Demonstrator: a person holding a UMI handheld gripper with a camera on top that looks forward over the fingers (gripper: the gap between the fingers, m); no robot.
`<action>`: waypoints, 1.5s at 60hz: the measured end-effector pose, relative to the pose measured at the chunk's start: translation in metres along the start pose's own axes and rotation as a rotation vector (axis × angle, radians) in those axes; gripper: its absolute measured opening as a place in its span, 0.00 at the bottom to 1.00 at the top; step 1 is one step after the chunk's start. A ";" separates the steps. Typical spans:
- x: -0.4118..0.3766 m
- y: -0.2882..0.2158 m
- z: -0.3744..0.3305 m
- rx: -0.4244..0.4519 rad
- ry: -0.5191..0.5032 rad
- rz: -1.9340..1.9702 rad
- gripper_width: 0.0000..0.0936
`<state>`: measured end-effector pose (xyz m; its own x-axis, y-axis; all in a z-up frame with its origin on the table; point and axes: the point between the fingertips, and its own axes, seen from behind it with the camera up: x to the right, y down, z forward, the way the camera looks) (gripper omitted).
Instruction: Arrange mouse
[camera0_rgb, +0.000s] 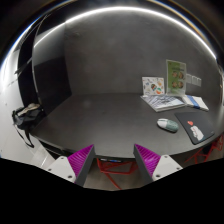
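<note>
The jaws (115, 160) are seen spread apart, with nothing held between them; each finger carries a magenta pad (82, 157) of wedge-like shape on its inner face, and red wires are visible in the gap below. The mouse (167, 125) is found well beyond the jaws and off to their right, resting on the table (95, 120) and apart from the fingers. It is a small, rounded, pale oval with a smooth, slightly glossy shell, and it lies just beside a dark rectangular mouse mat (192, 128), at that mat's left edge. On the mat itself a flat white object with a red mark (195, 131) can be made out, though what it is cannot be told. Behind the mouse, flat sheets of printed paper (165, 101) are spread on the table, and two upright cards or small boxes (176, 76) with greenish printing are stood against the grey wall. The table surface is dark, matte and even. At the far left, a dark clamp-like device with cables (27, 115) is set at the table's edge.
</note>
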<state>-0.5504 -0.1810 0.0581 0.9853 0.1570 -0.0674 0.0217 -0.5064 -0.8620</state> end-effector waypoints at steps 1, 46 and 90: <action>0.003 0.000 0.000 0.000 0.008 0.001 0.87; 0.274 -0.012 0.119 -0.060 0.090 -0.167 0.85; 0.250 -0.057 0.171 -0.081 -0.109 -0.080 0.44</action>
<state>-0.3348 0.0321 0.0043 0.9557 0.2887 -0.0582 0.1173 -0.5544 -0.8240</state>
